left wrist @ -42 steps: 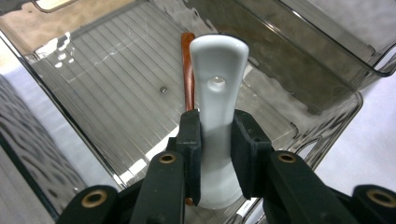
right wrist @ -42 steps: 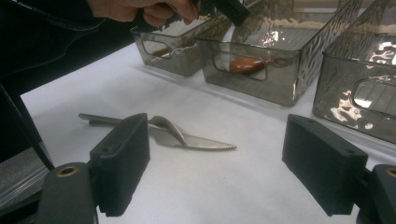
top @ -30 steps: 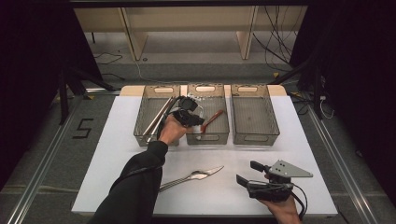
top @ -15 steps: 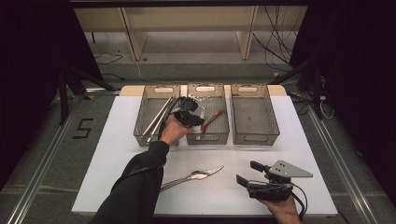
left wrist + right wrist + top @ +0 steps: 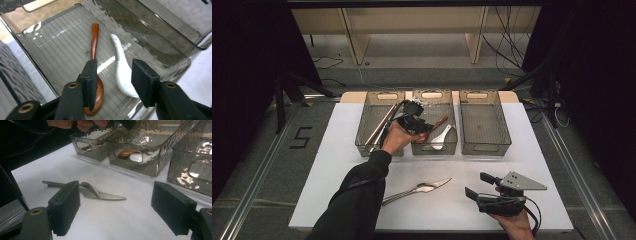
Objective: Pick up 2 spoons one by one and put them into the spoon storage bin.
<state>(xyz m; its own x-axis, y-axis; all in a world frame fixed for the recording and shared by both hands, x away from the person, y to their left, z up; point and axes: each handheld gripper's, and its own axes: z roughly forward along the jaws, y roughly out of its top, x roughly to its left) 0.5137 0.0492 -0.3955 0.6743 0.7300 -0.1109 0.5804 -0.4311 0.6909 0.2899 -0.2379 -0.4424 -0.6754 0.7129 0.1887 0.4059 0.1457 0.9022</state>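
On the white bench stand three clear trays. Our left gripper hangs over the middle tray; its fingers have just been opening, and now they stand half open and grip nothing. The white spoon lies free below them beside the wooden spoon, its long axis running away from the fingers. Our right gripper rests wide open and empty, nearer to the knife and metal spoon.
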